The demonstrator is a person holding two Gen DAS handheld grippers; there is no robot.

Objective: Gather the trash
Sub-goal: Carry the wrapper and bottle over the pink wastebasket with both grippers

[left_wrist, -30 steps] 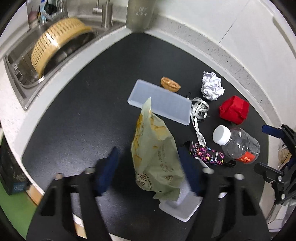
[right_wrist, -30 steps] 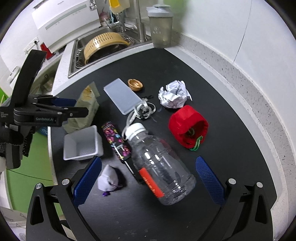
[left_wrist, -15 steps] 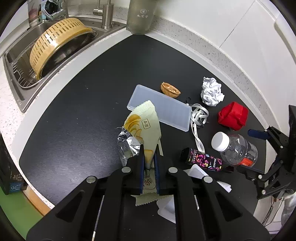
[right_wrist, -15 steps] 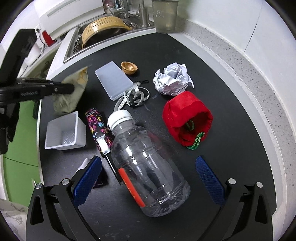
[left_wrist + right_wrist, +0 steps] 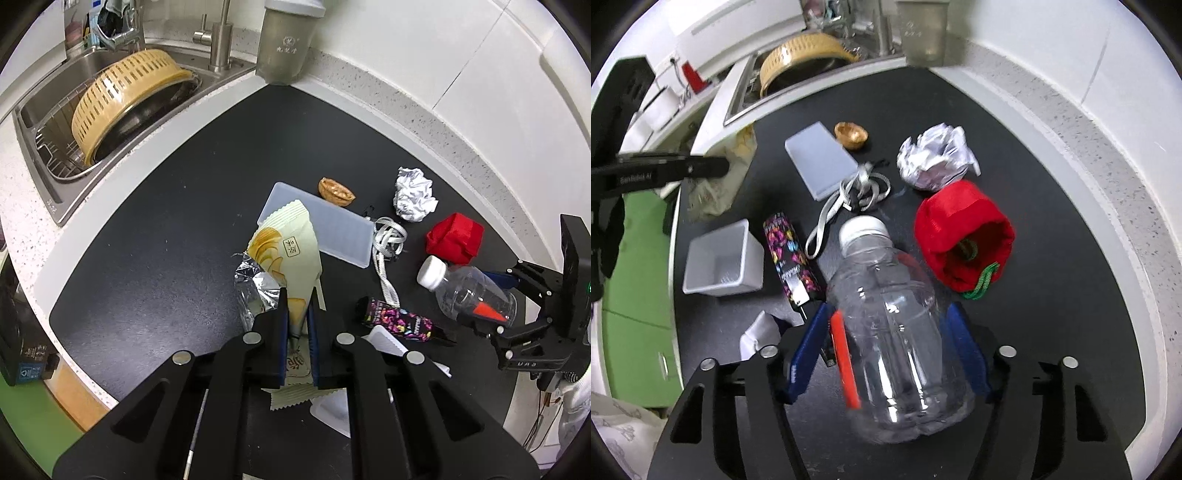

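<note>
Snack wrapper (image 5: pixel 291 258) pinched in left gripper (image 5: pixel 297 317), held over black mat (image 5: pixel 147 258) near its front edge.
Right gripper (image 5: pixel 886 332) closing around clear bottle (image 5: pixel 897 332) lying mid-mat; wrapper print unreadable.

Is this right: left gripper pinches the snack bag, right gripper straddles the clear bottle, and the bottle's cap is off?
Wrong on the cap. The clear bottle has its white cap on, as the right wrist view shows. The rest holds: the left gripper is shut on the snack bag, and the right gripper straddles the bottle, its jaws closing.
</note>
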